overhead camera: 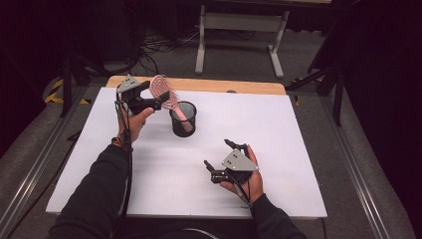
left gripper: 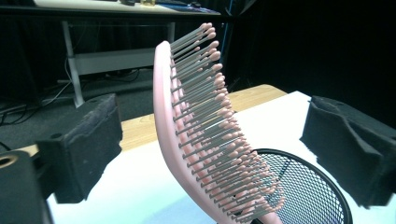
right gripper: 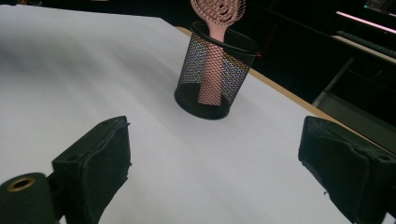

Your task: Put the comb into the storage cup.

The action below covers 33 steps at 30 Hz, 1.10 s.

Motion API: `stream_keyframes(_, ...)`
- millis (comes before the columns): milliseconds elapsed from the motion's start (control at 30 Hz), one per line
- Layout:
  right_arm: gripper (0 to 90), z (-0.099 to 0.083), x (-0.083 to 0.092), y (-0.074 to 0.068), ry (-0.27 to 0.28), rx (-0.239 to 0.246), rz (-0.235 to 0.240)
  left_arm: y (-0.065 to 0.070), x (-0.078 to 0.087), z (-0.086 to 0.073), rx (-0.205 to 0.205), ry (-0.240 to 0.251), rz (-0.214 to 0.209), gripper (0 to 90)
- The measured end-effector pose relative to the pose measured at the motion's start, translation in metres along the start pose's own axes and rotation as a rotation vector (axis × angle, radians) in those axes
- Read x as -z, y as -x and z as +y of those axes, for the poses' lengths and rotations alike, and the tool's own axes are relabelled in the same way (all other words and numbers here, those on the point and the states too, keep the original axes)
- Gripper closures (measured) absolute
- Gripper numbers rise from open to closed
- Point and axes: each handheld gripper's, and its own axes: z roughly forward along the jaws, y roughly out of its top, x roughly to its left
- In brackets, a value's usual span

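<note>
Pink hairbrush point(left gripper: 187, 140) up front, a soft rosy pink along its back, with grey bristles tipped in pale pink dots. The mesh cup point(right gripper: 215, 79) is black, a fine wire grid pattern all round its wall, the brush's pink handle showing through it. White sheet point(overhead camera: 278, 139) covers the table, and a strip of light wood point(overhead camera: 209, 84) shows at the far edge. The left gripper point(overhead camera: 158, 101) is black with a grey plate on top; the right gripper point(overhead camera: 218, 154) is the same, black with grey. Black foam pads point(left gripper: 84, 144) on the jaws. Dark sleeves, grey floor, yellow-and-black striped tape point(overhead camera: 54, 92) off at the left.
</note>
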Motion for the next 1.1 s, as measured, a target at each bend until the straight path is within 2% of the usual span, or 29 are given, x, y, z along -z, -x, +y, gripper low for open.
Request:
stream_keyframes(67, 9.8, 0.0, 0.0, 0.0, 0.0, 0.001, -0.002, -0.001, 0.002, 0.001, -0.002, 0.008, -0.009, 3.6)
stream_keyframes(333, 9.7, 0.0, 0.0, 0.001, 0.002, -0.001, -0.004, 0.0, 0.005, 0.0, -0.032, -0.015, 0.001, 3.1)
stream_keyframes(433, 9.6, 0.0, 0.001, 0.001, 0.002, -0.001, -0.007, 0.0, 0.006, 0.0, -0.038, -0.012, -0.006, 3.0)
stream_keyframes(500, 9.6, 0.0, 0.001, 0.002, 0.002, -0.002, -0.01, 0.0, 0.008, -0.001, -0.047, -0.016, -0.031, 3.3)
stream_keyframes(533, 9.6, 0.0, 0.001, 0.002, 0.002, -0.002, -0.01, 0.0, 0.008, -0.001, -0.047, -0.016, -0.031, 3.2)
stream_keyframes(600, 9.6, 0.001, 0.002, 0.003, 0.003, 0.003, -0.014, 0.002, 0.01, 0.001, -0.085, -0.027, -0.022, 3.3)
stream_keyframes(700, 9.6, 0.001, 0.003, 0.005, 0.009, -0.004, -0.019, 0.004, 0.013, 0.003, -0.1, -0.019, -0.023, 3.3)
stream_keyframes(1100, 9.5, 0.002, 0.007, 0.009, 0.015, -0.012, -0.034, 0.011, 0.026, 0.008, -0.2, -0.029, -0.003, 5.0)
